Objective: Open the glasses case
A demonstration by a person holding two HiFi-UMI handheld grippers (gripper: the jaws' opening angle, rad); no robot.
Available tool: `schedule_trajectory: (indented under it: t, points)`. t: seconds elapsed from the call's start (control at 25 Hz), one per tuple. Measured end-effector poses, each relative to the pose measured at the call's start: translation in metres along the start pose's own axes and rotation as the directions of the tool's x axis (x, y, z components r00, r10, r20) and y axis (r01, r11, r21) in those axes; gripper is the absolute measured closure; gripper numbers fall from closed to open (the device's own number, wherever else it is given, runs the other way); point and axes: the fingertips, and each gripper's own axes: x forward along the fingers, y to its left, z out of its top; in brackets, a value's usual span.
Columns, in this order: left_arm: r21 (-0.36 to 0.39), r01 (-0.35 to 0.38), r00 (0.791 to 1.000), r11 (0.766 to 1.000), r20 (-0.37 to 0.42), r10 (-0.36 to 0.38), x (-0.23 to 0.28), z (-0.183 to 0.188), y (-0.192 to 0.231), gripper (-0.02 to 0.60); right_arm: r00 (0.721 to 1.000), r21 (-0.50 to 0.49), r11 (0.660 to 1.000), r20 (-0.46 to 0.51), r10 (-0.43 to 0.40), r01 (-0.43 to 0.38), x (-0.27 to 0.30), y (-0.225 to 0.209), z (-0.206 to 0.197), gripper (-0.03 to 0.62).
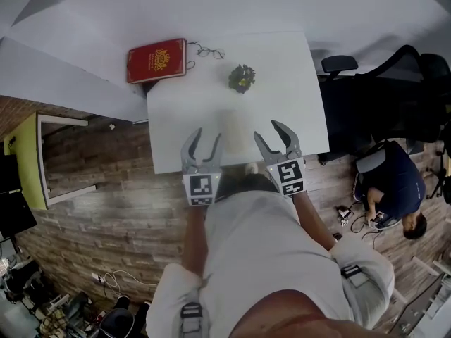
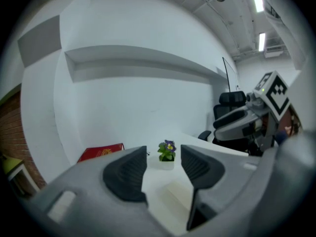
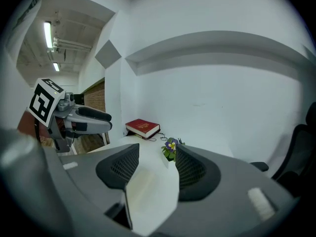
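Observation:
A pale, whitish glasses case (image 1: 230, 124) lies shut on the white table (image 1: 292, 97), near its front edge. It also shows low between the jaws as the case (image 2: 177, 194) in the left gripper view and the case (image 3: 142, 179) in the right gripper view. My left gripper (image 1: 208, 135) hovers just short of it on the left, open and empty. My right gripper (image 1: 266, 129) is at the case's right, also open with nothing between its pads. Neither touches the case.
A red book (image 1: 156, 60) lies at the table's far left corner with a pair of glasses (image 1: 208, 51) beside it. A small potted plant (image 1: 242, 78) stands beyond the case. Black office chairs (image 1: 394, 83) and a crouching person (image 1: 394, 189) are at the right.

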Motion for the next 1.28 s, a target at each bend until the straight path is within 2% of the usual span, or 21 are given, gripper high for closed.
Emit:
schedule_trajectory:
  t: [0.24,0.44,0.8,1.28]
  points:
    - [-0.015,0.037,0.997,0.999,-0.066,-0.038,0.021,-0.026,0.007,0.365,0.997,0.03,1.0,-0.077,0.009,-0.007,0.02,-0.002,-0.025,0.375]
    - [-0.027,0.095,0.989,0.995,-0.112,-0.098,0.037,-0.052,0.012,0.365,0.991,0.049,0.999,-0.131,-0.001,0.008,0.04,0.003,-0.043,0.375]
    - [-0.031,0.214,0.958,0.976,-0.186,-0.216,0.059,-0.095,0.021,0.365,0.975,0.086,0.995,-0.221,-0.035,0.055,0.069,0.018,-0.071,0.375]
    - [-0.038,0.323,0.912,0.946,-0.256,-0.322,0.076,-0.133,0.02,0.365,0.942,0.098,0.993,-0.333,-0.033,0.07,0.094,0.038,-0.112,0.375]
